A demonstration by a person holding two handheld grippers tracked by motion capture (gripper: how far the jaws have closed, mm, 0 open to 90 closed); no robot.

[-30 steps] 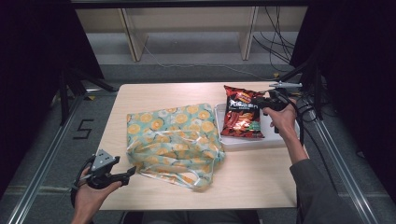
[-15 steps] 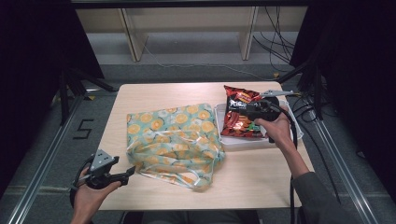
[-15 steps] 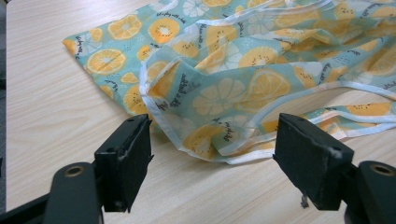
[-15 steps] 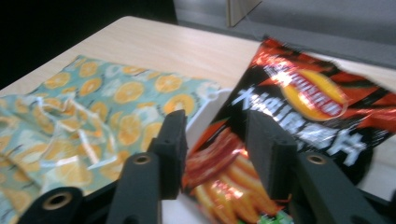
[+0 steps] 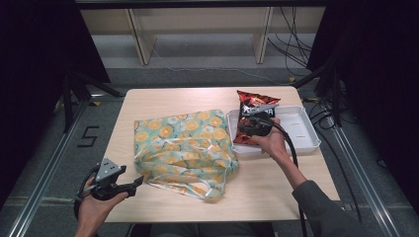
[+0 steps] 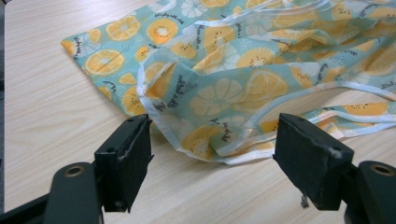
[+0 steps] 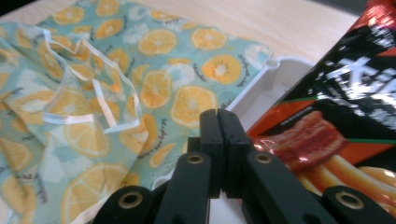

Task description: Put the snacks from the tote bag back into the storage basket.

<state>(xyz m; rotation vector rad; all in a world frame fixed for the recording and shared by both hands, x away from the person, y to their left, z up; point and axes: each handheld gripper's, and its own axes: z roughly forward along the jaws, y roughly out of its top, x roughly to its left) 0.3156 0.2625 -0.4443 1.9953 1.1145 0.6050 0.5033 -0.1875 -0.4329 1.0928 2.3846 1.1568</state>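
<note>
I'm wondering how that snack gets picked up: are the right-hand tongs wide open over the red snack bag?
No, the right tongs have their two black jaws pressed flat together beside the red snack bag.

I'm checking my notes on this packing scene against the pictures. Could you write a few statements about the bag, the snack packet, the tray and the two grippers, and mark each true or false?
1. The snack packet lies partly in the white tray. True.
2. The cloth bag has a blue striped pattern. False: it is printed with orange slices.
3. The left gripper has its jaws open, with the bag's edge lying on the table between them. True.
4. The right gripper has its jaws wide apart. False: they have just been closing and now meet, with nothing seen between them.
5. The bag sits inside the tray. False: it lies on the table beside it.
</note>
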